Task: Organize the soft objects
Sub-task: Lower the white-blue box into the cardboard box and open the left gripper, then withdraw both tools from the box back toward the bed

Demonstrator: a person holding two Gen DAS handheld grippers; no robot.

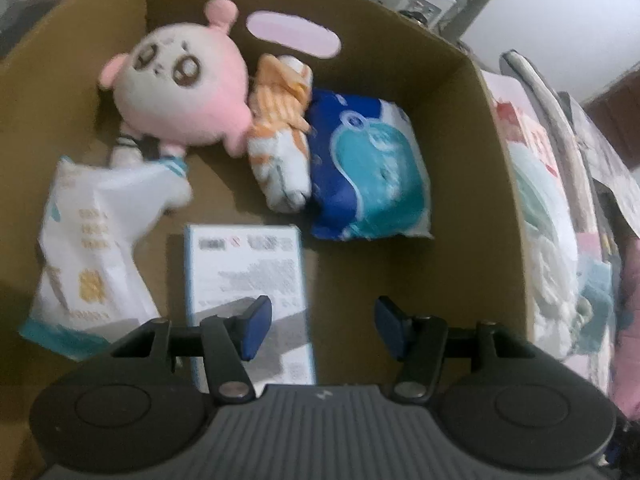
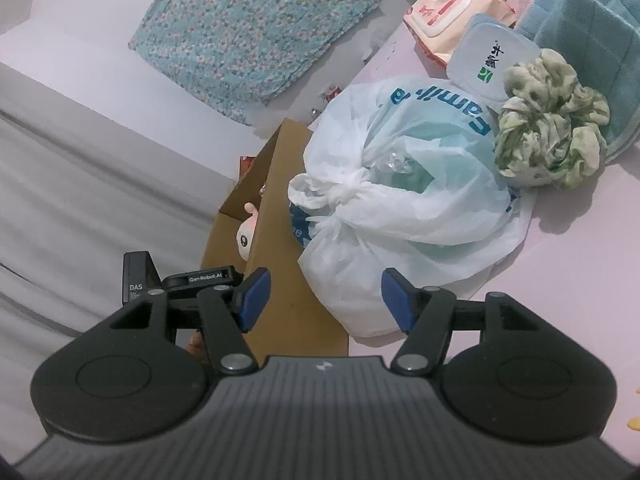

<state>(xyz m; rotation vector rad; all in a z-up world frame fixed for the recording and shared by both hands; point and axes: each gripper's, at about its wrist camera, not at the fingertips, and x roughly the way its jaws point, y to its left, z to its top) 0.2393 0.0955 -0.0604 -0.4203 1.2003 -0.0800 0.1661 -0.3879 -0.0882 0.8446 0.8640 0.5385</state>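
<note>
left wrist view: my left gripper (image 1: 322, 328) tilts steeply down into the cardboard box (image 1: 460, 92), jaws apart and empty above a flat white packet (image 1: 244, 272); the pink plush (image 1: 180, 84) lies inside. my right gripper (image 2: 326, 300) hangs open, angled gently down before the tied plastic bag (image 2: 400, 200).

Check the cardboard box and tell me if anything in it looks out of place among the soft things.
One item stands out: the flat printed carton lying on the cardboard box floor looks rigid, unlike the pink plush, orange striped cloth, blue tissue pack and white soft pack around it. Nothing looks spilled or torn.
</note>
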